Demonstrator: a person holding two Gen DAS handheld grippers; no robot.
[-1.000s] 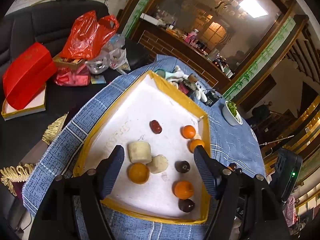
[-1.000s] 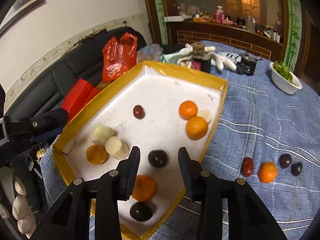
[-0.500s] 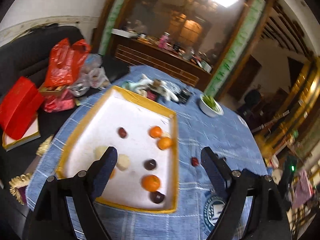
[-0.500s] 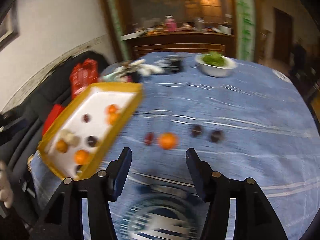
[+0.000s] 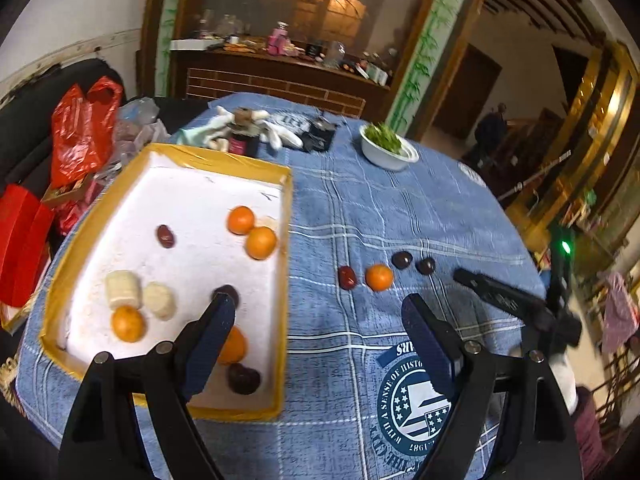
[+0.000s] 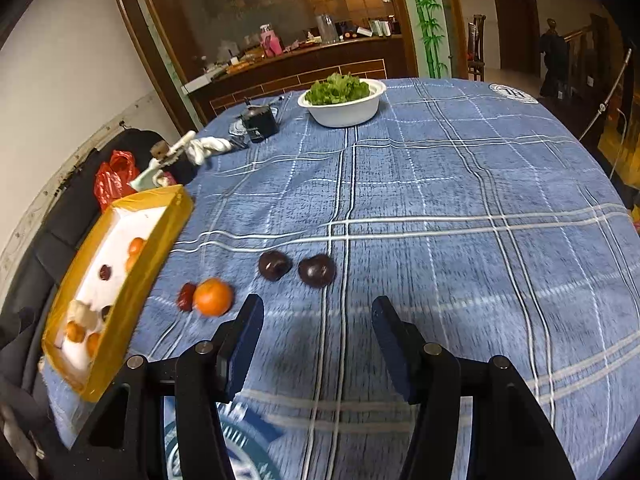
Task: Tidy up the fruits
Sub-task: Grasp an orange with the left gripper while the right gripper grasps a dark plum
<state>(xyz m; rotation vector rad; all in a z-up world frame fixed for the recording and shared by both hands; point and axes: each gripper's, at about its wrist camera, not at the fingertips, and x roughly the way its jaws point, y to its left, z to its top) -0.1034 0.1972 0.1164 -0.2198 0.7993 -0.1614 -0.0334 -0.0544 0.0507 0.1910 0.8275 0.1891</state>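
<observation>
**Ana:** Blue plaid cloth covers the round tabletop point(image 6: 460, 184), with a wooden sideboard and a glass partition behind it. Where does the fruit stand?

**Ben:** Most of it sits in the yellow-rimmed tray point(image 5: 286, 264) at the tabletop's left edge: oranges, dark plums, a reddish date and some pale pieces. Four are out on the cloth in a loose row: a red date point(image 6: 186, 297) touching an orange point(image 6: 212, 297), then two dark plums point(image 6: 296, 267) just beside each other.

**Ana:** Why would the row lie apart from the tray?

**Ben:** My guess is those are the ones left to gather, so the tray is the collecting place.

**Ana:** And the tools?

**Ben:** The right gripper point(image 6: 318, 338) hangs above the cloth with its jaws spread wide and nothing between them, lined up roughly on the right-hand plum. That suits a reach for that fruit. The left gripper point(image 5: 318, 336) is likewise wide apart and empty, straddling the tray's near corner and bare cloth.

**Ana:** Anything else nearby?

**Ben:** A white bowl of greens point(image 6: 342, 98) far back, well apart from the fruit.
</observation>
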